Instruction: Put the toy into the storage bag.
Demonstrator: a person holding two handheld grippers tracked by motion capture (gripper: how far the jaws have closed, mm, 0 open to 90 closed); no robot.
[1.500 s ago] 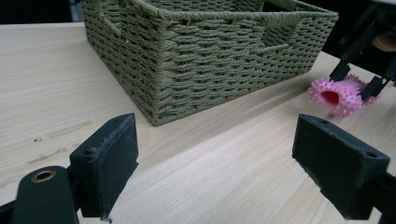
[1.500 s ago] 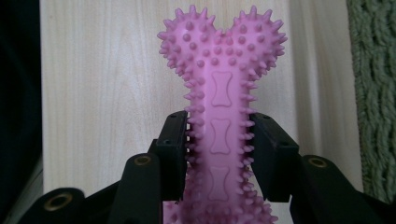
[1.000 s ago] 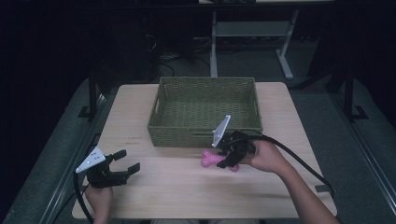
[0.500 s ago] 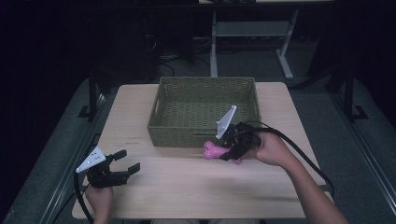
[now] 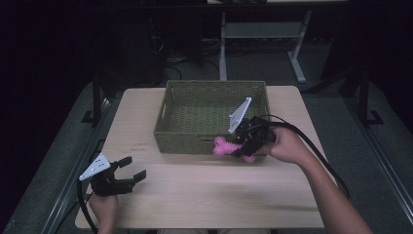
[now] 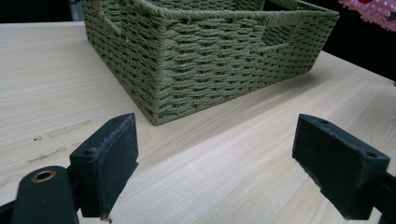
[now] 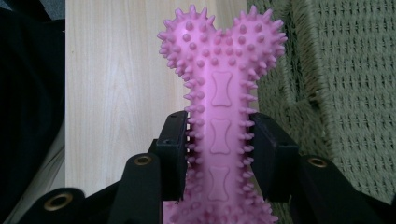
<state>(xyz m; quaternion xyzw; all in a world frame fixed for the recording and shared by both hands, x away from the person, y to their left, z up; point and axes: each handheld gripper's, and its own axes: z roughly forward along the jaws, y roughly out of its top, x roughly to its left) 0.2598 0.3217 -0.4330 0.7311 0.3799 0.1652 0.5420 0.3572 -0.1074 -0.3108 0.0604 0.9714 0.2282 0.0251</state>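
Nearest, the left gripper (image 5: 127, 176) rests low on the counter (image 5: 204, 195), jaws spread wide and empty. Farther on, the right gripper (image 5: 239, 147) pinches a spiky pink bone toy (image 7: 219, 116) just at the front wall of the green woven basket (image 5: 195, 141).

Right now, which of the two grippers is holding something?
The right gripper, jaws shut on the pink spiky bone toy by the green wicker basket; the left gripper is open, empty.

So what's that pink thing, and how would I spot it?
Find the green woven basket on the wooden table. At its front right corner, the right gripper holds a pink spiky bone-shaped toy between its black fingers. Nothing else here is pink.
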